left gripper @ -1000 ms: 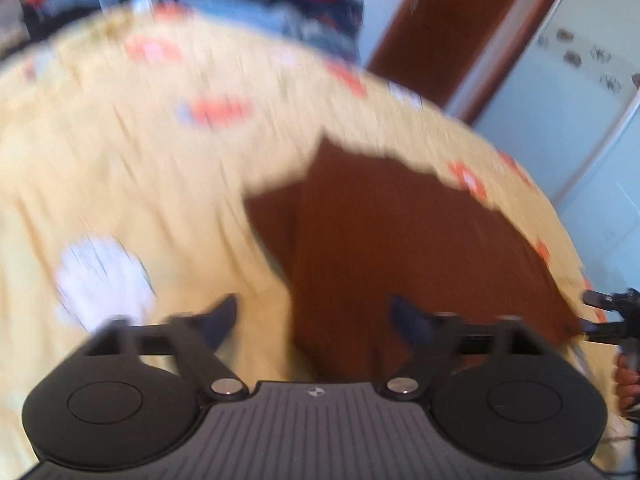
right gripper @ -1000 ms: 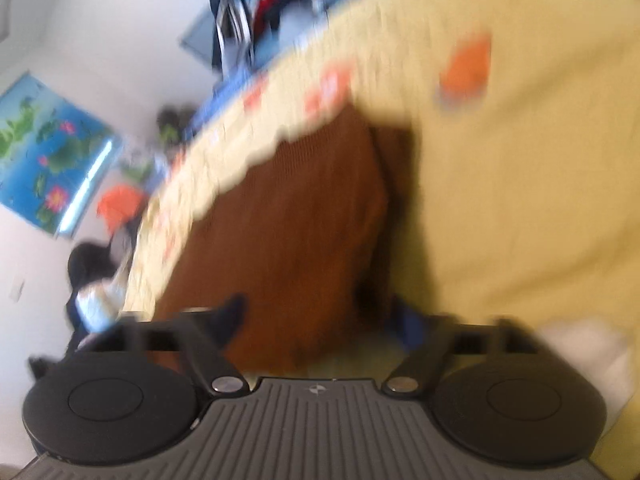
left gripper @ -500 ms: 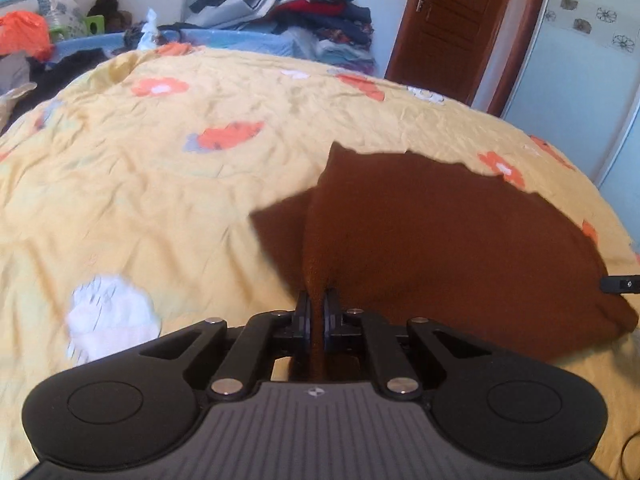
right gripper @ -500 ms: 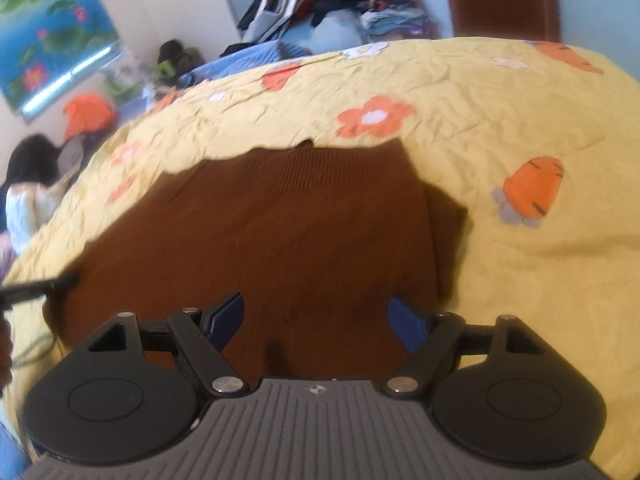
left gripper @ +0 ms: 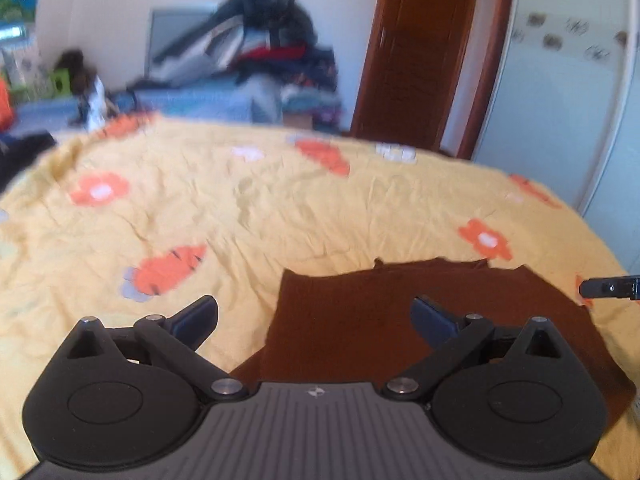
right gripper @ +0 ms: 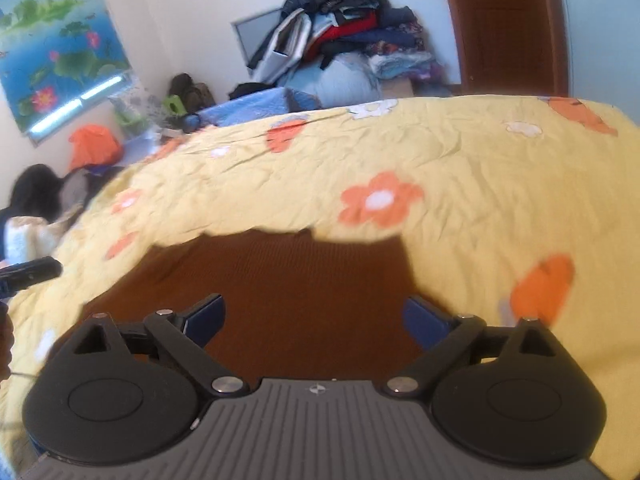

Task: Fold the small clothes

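Observation:
A brown knit garment lies folded flat on the yellow flowered bedspread. It also shows in the right wrist view. My left gripper is open and empty, held over the garment's near left part. My right gripper is open and empty, held over the garment's near edge. The tip of the other gripper shows at the right edge of the left wrist view and at the left edge of the right wrist view.
A pile of clothes sits beyond the far side of the bed, next to a brown door. A white wardrobe stands at the right. Orange and dark items lie left of the bed.
My left gripper was shut on the garment's edge half a second ago and has let go and opened. Both grippers have pulled back and tilted up, so the garment sits lower in view.

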The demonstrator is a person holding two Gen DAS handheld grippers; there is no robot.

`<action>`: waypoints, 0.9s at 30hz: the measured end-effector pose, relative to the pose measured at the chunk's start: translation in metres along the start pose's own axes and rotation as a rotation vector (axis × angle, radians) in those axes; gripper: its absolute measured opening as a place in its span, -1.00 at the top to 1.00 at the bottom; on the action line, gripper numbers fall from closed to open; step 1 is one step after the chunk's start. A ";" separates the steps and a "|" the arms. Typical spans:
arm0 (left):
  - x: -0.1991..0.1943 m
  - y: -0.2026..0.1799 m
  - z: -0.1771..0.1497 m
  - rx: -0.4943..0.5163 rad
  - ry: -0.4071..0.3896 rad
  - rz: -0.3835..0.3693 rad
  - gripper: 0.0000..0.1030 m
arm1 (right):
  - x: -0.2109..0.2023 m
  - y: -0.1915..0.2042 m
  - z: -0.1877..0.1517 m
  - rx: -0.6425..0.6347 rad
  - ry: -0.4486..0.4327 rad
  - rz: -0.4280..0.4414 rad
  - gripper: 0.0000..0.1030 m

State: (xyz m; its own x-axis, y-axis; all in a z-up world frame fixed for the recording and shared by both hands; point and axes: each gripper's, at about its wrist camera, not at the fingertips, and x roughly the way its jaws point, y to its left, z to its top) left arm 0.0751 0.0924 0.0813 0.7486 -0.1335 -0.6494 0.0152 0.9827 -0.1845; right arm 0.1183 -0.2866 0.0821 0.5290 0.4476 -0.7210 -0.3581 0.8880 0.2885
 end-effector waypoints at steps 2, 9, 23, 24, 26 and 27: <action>0.046 0.001 0.007 -0.028 0.107 0.044 -0.96 | 0.028 -0.011 0.015 0.003 0.032 -0.056 -0.82; 0.085 -0.016 0.002 0.050 0.109 0.127 0.87 | 0.091 -0.038 0.022 0.012 0.091 -0.081 0.31; 0.022 -0.048 -0.003 0.191 -0.092 0.263 -0.82 | 0.045 -0.031 0.014 0.089 -0.098 -0.035 -0.40; 0.017 -0.056 -0.004 0.203 -0.116 0.224 -0.91 | 0.034 -0.022 0.013 0.067 -0.131 -0.027 -0.46; 0.023 -0.075 -0.010 0.249 -0.087 0.143 -0.91 | 0.030 -0.001 0.008 0.003 -0.108 0.028 -0.49; 0.032 -0.082 -0.015 0.268 -0.051 0.133 -0.91 | 0.036 0.011 0.003 -0.050 -0.069 0.030 -0.50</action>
State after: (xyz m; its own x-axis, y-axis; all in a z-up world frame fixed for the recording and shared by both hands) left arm 0.0883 0.0061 0.0647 0.7878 -0.0017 -0.6159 0.0842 0.9909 0.1050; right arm 0.1360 -0.2603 0.0613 0.5683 0.4818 -0.6670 -0.4116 0.8684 0.2765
